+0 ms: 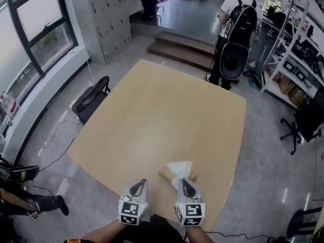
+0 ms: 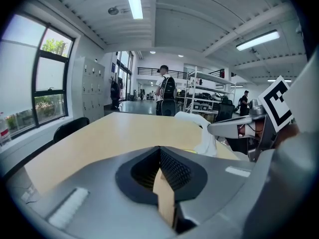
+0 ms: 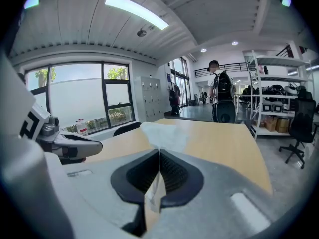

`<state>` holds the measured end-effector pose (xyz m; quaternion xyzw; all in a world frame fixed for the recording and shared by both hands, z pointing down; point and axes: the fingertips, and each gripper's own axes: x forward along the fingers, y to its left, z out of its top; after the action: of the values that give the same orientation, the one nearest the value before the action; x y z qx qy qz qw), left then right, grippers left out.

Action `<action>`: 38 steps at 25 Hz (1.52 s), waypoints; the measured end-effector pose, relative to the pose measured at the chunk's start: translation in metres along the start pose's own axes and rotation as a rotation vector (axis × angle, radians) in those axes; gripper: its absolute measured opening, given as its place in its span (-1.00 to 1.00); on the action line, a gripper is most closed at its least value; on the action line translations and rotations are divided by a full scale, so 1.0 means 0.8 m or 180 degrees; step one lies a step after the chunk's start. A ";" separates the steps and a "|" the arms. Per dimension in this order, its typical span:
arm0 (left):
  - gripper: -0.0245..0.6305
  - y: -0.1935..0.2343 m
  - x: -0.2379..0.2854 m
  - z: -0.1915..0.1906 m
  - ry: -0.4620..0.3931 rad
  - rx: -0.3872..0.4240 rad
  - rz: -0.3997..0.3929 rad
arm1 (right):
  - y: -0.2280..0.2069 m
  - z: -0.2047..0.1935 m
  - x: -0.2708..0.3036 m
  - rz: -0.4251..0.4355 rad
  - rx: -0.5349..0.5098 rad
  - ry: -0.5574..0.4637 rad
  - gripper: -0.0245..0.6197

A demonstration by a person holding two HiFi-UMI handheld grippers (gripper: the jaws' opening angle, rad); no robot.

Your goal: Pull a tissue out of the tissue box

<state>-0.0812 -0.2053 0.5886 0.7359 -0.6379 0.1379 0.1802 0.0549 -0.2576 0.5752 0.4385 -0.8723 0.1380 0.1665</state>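
A tan tissue box (image 1: 167,175) sits near the front edge of the wooden table (image 1: 152,115). A white tissue (image 1: 179,168) stands puffed out of its top. My right gripper (image 1: 181,180) is shut, its tips pinching the near edge of the tissue (image 3: 162,132), which narrows into the seam of the jaws (image 3: 159,151). To the left of the box, my left gripper (image 1: 143,181) hovers shut with nothing in it (image 2: 159,148). From the left gripper view the tissue (image 2: 202,133) hangs at the tip of the right gripper (image 2: 234,126).
A person with a black backpack (image 1: 235,29) stands past the table's far corner. A black chair (image 1: 91,97) is at the left side, an office chair (image 1: 304,123) and metal shelves (image 1: 293,59) at the right. Wooden steps (image 1: 182,47) lie beyond.
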 end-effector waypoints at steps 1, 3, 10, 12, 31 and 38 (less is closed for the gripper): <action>-0.87 0.002 -0.003 0.000 0.0004 0.0009 0.0005 | 0.000 0.000 -0.001 0.0002 0.0021 -0.0009 -0.93; -0.87 0.006 -0.009 -0.002 0.0022 0.0034 0.0005 | 0.002 0.003 -0.003 0.0008 0.0050 -0.0046 -0.93; -0.87 0.008 -0.025 -0.019 0.0055 0.0129 -0.0095 | 0.027 0.012 -0.012 0.0037 0.0012 -0.0218 -0.93; -0.87 0.004 -0.030 -0.023 0.0034 0.0139 -0.0130 | 0.032 0.011 -0.017 0.0020 0.0000 -0.0243 -0.93; -0.87 0.081 -0.164 -0.056 -0.0287 -0.0042 -0.0452 | 0.203 -0.003 -0.103 -0.0353 -0.0102 -0.0159 -0.93; -0.87 0.079 -0.175 -0.060 -0.0378 -0.0080 -0.0458 | 0.217 -0.007 -0.116 -0.0322 -0.0194 -0.0178 -0.93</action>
<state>-0.1631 -0.0670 0.5766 0.7844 -0.5947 0.0727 0.1607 -0.0328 -0.0885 0.5259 0.4805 -0.8571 0.0906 0.1622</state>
